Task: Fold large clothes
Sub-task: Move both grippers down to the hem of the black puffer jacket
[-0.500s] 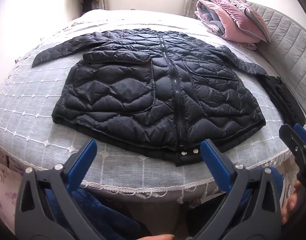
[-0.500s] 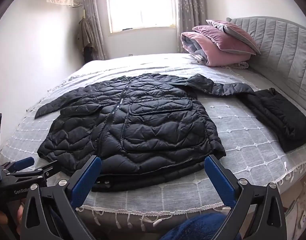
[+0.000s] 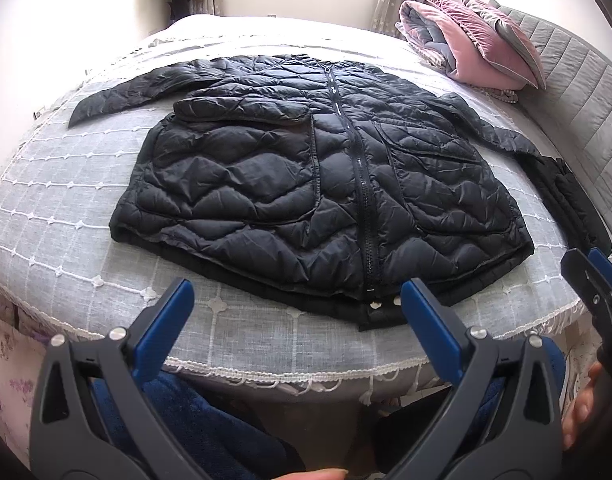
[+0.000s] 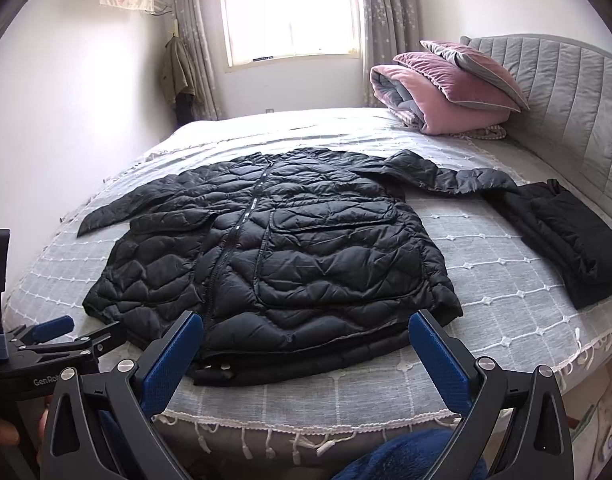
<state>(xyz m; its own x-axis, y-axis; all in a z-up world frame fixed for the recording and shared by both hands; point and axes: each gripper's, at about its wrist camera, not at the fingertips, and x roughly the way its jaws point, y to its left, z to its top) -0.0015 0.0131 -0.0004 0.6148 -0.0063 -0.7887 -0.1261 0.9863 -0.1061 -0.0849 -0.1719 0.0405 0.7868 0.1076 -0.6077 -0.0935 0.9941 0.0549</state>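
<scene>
left tool (image 3: 297, 308): jaws wide, empty | right tool (image 4: 306, 340): jaws wide, empty

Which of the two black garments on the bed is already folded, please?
The small black bundle near the headboard; the quilted jacket lies spread flat.

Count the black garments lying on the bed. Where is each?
2. A black quilted jacket is spread flat mid-bed; a folded black garment lies beyond the jacket's sleeve, toward the headboard. Others may be hidden.

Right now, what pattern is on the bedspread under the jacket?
Pale grey bedspread with a white stitched grid; clearest in the right wrist view.
</scene>
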